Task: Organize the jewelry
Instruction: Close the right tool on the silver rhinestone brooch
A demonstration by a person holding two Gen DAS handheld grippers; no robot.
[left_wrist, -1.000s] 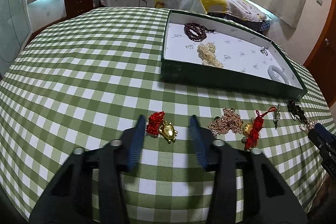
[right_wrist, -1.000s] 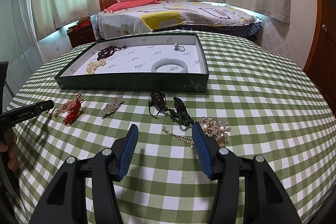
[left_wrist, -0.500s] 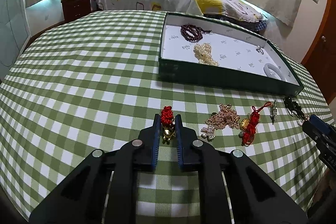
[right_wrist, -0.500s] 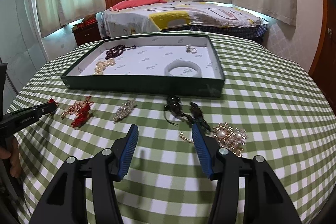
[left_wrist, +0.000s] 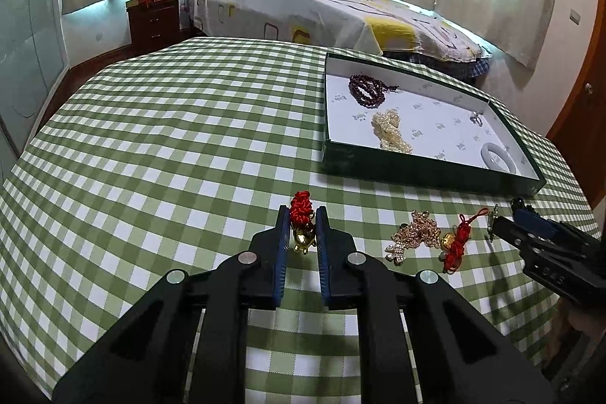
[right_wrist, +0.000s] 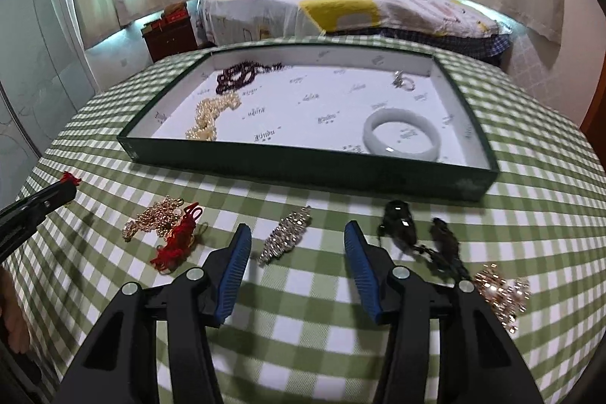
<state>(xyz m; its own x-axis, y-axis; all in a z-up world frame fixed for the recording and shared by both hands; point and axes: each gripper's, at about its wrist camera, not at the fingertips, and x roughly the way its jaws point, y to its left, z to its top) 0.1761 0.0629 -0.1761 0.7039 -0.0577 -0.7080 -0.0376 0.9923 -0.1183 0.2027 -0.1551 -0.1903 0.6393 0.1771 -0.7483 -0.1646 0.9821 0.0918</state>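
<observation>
Your left gripper (left_wrist: 301, 228) is clenched on the charm (left_wrist: 302, 226), a gold piece with a red knot, pinched between the blue pads (left_wrist: 282, 245). The charm's long axis runs along the fingers: the knot points forward past the fingertips toward the bed (left_wrist: 322, 10), the gold end back toward you. Whether it sits on the cloth (left_wrist: 151, 146) or just above it, you cannot tell. From the right wrist view only the red knot shows at the left gripper's tip. Your right gripper (right_wrist: 297, 245) is released, jaws wide apart over the cloth, with the silver brooch (right_wrist: 286, 239) lying between the fingertips, its long axis slanting from near-left to far-right. Left of it lie a gold chain (right_wrist: 155, 216) and a second red-tasselled charm (right_wrist: 176, 243), touching each other. To the right are a black piece (right_wrist: 397, 224), a dark strand (right_wrist: 447, 247) and a pearl brooch (right_wrist: 500, 290). Beyond them the green tray (right_wrist: 303, 163) holds dark beads (right_wrist: 236, 76), pearls (right_wrist: 210, 118), a white bangle (right_wrist: 401, 135) and a small ring (right_wrist: 403, 82). Its white lining carries repeated small printed marks, too blurred to read. The right gripper's body in the left wrist view bears digits, seemingly "043".
</observation>
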